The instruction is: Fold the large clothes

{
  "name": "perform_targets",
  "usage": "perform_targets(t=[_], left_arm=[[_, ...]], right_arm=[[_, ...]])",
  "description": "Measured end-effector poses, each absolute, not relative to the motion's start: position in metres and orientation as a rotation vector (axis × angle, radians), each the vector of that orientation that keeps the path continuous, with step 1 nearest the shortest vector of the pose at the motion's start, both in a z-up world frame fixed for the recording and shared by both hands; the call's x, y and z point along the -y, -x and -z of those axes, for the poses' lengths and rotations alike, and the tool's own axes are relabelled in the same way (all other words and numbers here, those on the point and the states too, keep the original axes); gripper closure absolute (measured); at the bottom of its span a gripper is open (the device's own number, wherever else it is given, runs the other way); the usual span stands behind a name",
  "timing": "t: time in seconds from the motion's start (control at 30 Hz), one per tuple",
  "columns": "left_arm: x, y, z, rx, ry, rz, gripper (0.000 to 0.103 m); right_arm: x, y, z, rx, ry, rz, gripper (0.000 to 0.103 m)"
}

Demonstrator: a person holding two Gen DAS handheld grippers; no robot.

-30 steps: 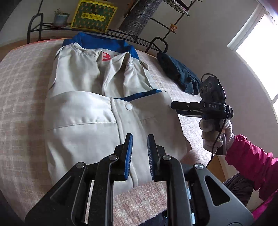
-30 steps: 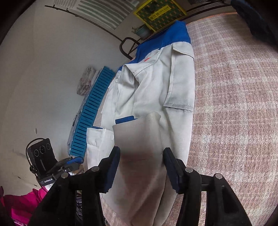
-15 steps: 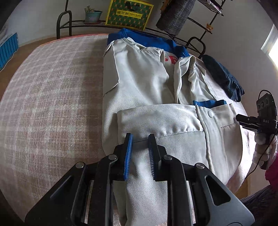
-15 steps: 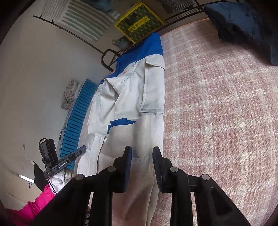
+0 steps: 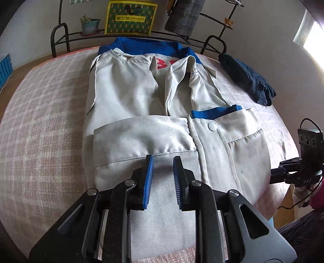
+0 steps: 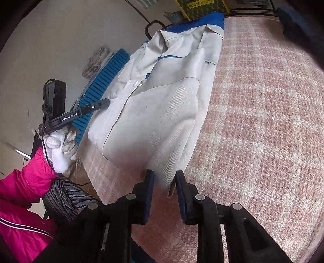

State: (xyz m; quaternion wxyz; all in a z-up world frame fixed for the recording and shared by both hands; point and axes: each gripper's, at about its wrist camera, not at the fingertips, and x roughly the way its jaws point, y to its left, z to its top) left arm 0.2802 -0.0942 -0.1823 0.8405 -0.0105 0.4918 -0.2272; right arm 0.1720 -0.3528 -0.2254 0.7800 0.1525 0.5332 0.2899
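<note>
Right tool: jaws have just been closing, now narrowed onto the near corner of the jacket, and fabric is seen between the pads, so a grip is judged likely. A second ago a loose flap sat between wider jaws. Left tool: narrow gap, nothing pinched, hovering over the folded-up lower half. The jacket lies on the table, hem doubled onto the chest. The next fold looks set up from that corner. A dark garment waits beside it.

One grey-and-blue jacket, one dark blue garment, one potted plant, one yellow box and two grippers were counted.
</note>
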Motion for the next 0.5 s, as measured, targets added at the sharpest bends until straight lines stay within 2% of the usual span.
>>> perform_targets(t=[0.17,0.3,0.4,0.5], left_arm=[[0.090,-0.286,0.199,-1.043,-0.013,0.474,0.086],[0.092,-0.283,0.201,-1.021,-0.022,0.478,0.087],[0.089,-0.283,0.195,-1.024,-0.010,0.482,0.087],[0.078,-0.278,0.181,-0.997,0.019,0.472,0.087]], right_arm=[[0.348,-0.152,0.192,-1.083,-0.234,-0.589,0.103],[0.361,-0.145,0.228,-1.189,-0.274,-0.499,0.103],[0.368,-0.148,0.223,-1.186,-0.367,-0.560,0.103],[0.372,-0.147,0.189,-1.099,-0.298,-0.541,0.096]])
